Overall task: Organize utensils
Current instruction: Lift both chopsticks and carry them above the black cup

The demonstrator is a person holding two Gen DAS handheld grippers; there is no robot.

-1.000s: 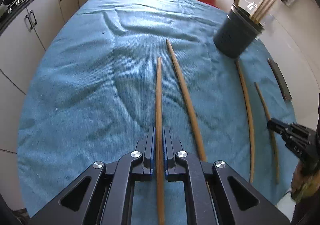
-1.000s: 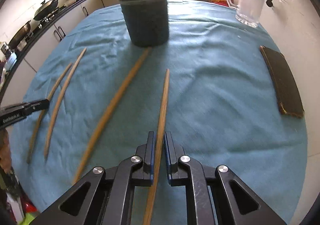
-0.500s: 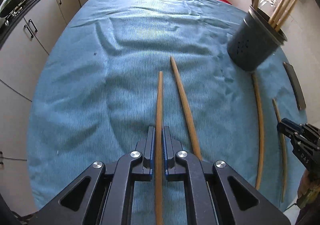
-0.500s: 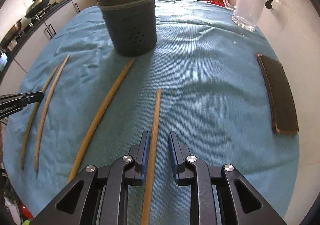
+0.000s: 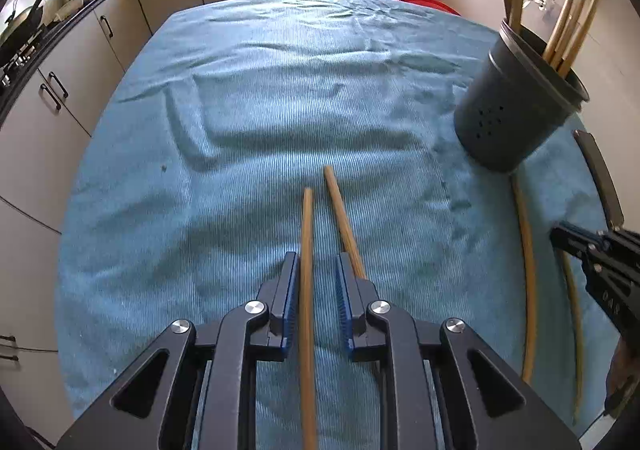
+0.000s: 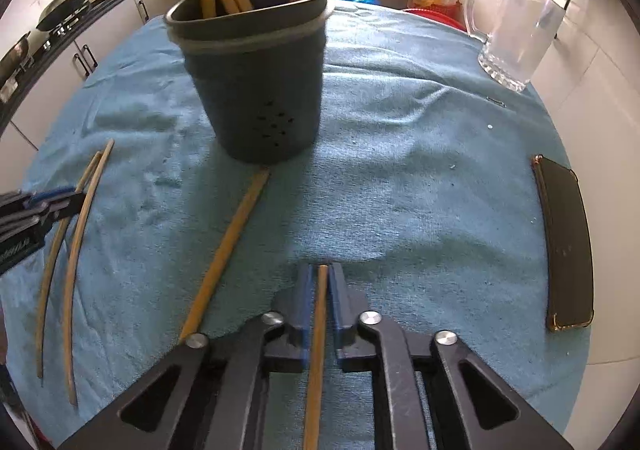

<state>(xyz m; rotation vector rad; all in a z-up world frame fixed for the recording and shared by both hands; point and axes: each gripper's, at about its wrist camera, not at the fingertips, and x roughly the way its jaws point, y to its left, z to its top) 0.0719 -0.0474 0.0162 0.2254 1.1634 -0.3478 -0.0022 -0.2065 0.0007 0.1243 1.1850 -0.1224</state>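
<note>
Over the teal-clothed tabletop (image 5: 280,97) we see our left claw (image 5: 317,274) with its blue pads just opened to a narrow gap, a wooden chopstick (image 5: 307,250) lying loose between them and a second chopstick (image 5: 340,205) just beside it. Our right claw (image 6: 319,286) has just closed and pinches another chopstick (image 6: 318,330) near its tip. Ahead of it stands the dark utensil holder (image 6: 256,89), upright with more sticks inside, and one chopstick (image 6: 228,246) lies on the cloth with its tip at the holder's base.

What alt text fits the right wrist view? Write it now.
The right gripper, its jaws just closed, pinches a wooden chopstick near its tip above a blue cloth. A dark utensil holder stands ahead; three loose chopsticks lie to the left.
</note>
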